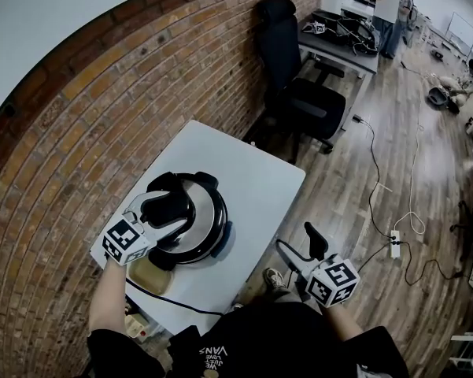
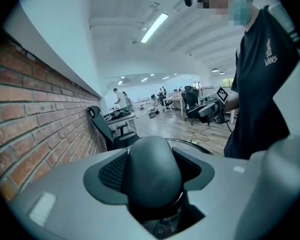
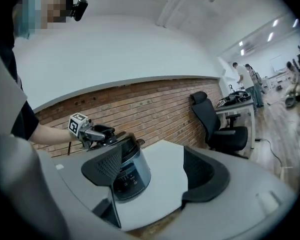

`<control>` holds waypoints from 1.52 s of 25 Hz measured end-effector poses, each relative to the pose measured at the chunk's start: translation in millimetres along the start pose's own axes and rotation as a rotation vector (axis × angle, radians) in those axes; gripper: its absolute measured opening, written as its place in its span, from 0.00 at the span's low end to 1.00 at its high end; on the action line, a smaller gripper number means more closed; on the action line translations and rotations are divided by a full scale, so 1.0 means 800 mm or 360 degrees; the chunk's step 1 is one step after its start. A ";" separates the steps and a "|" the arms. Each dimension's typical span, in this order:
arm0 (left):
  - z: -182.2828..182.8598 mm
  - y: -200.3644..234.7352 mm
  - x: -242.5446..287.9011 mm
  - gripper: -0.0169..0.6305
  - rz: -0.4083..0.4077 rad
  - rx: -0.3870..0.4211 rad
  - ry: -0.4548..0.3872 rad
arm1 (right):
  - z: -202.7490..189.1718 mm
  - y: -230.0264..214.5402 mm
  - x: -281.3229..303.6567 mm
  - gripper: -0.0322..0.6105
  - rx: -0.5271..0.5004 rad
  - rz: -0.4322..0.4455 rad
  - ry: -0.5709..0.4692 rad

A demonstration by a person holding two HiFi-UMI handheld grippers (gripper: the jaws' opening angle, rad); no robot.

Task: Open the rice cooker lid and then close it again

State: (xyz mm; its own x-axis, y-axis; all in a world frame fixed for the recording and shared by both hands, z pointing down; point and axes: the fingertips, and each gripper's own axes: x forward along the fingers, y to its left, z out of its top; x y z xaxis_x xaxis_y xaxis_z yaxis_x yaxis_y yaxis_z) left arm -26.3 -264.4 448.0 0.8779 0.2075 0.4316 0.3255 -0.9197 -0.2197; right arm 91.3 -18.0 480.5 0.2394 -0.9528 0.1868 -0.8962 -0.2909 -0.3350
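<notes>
Left gripper (image 1: 176, 208) sits over the lid handle (image 2: 152, 176), so from the head view most of that handle is covered. Tan thing (image 1: 148, 276) on the worktop (image 1: 252, 176), partly behind the gripper: can't tell what. Rice cooker (image 3: 135, 170) panel print: too small.

**A:** What colours are on the cooker (image 1: 212, 220)?

**B:** Silver, with black trim and a black knob (image 2: 152, 176).

**A:** And around it?

**B:** White bench (image 1: 256, 172), red-brown brick wall (image 1: 79, 132), black chair (image 1: 299, 93), brown plank floor (image 1: 393, 156). My jaws are grey, their pads (image 2: 112, 174) black mesh. My left gripper (image 1: 171, 205) has a cube (image 1: 126, 239) with black-and-white squares.
</notes>
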 end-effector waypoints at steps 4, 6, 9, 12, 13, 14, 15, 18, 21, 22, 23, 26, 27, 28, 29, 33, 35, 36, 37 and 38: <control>-0.005 -0.001 0.003 0.46 -0.0050 0.0010 0.0001 | -0.003 0.001 -0.002 0.64 0.0005 -0.0024 0.0005; -0.006 -0.001 0.003 0.46 -0.0072 0.0011 -0.0015 | -0.005 0.000 -0.004 0.64 0.0009 -0.0038 0.0007; -0.005 0.000 0.003 0.46 -0.0092 0.0007 -0.0041 | -0.006 -0.001 -0.003 0.64 0.0013 -0.0052 0.0011; -0.007 0.002 0.002 0.46 -0.0099 -0.0015 -0.0052 | -0.005 0.002 -0.001 0.64 0.0011 -0.0052 0.0013; -0.007 0.001 0.002 0.46 -0.0101 -0.0016 -0.0053 | -0.005 0.003 -0.001 0.64 0.0009 -0.0050 0.0015; -0.007 0.001 0.002 0.46 -0.0100 -0.0012 -0.0052 | -0.006 0.003 0.000 0.64 0.0008 -0.0049 0.0017; -0.006 0.001 0.003 0.46 -0.0096 -0.0007 -0.0051 | -0.006 0.004 0.000 0.64 0.0007 -0.0048 0.0019; -0.006 0.001 0.004 0.46 -0.0088 -0.0004 -0.0047 | -0.007 0.006 0.003 0.64 0.0005 -0.0039 0.0024; -0.007 0.000 0.003 0.46 -0.0098 -0.0018 -0.0048 | -0.008 0.012 0.006 0.64 0.0001 -0.0020 0.0032; -0.007 0.000 0.003 0.46 -0.0102 -0.0021 -0.0049 | -0.009 0.013 0.007 0.64 0.0001 -0.0015 0.0034; -0.007 0.000 0.004 0.46 -0.0103 -0.0022 -0.0049 | -0.010 0.015 0.008 0.64 0.0002 -0.0011 0.0036; -0.007 0.002 0.004 0.46 -0.0089 -0.0027 -0.0044 | -0.013 0.018 0.009 0.64 0.0006 -0.0001 0.0044; -0.007 0.002 0.004 0.46 -0.0084 -0.0028 -0.0042 | -0.014 0.019 0.009 0.64 0.0007 0.0001 0.0045; -0.007 0.003 0.004 0.46 -0.0078 -0.0031 -0.0041 | -0.015 0.020 0.009 0.64 0.0008 0.0002 0.0045; -0.008 0.003 0.004 0.46 -0.0069 -0.0038 -0.0037 | -0.015 0.021 0.008 0.64 0.0008 0.0001 0.0044; -0.008 0.003 0.004 0.45 -0.0033 -0.0069 -0.0023 | -0.015 0.021 0.004 0.64 0.0014 -0.0006 0.0042; -0.008 0.003 0.004 0.45 -0.0051 -0.0066 -0.0024 | -0.017 0.021 0.003 0.64 0.0020 -0.0008 0.0042; -0.008 0.003 0.004 0.45 -0.0058 -0.0066 -0.0025 | -0.018 0.021 0.002 0.64 0.0023 -0.0008 0.0043; -0.008 0.003 0.004 0.45 -0.0058 -0.0067 -0.0026 | -0.019 0.021 0.001 0.64 0.0024 -0.0008 0.0044; -0.008 0.003 0.004 0.45 -0.0052 -0.0070 -0.0026 | -0.020 0.021 0.001 0.64 0.0025 -0.0007 0.0046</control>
State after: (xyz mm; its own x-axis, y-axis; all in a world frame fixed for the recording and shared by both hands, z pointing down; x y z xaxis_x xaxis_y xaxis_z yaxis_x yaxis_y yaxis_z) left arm -24.8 -267.9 454.8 0.8726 0.2429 0.4238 0.3389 -0.9259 -0.1671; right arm 70.1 -22.0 489.7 0.2324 -0.9486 0.2147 -0.8890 -0.2967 -0.3487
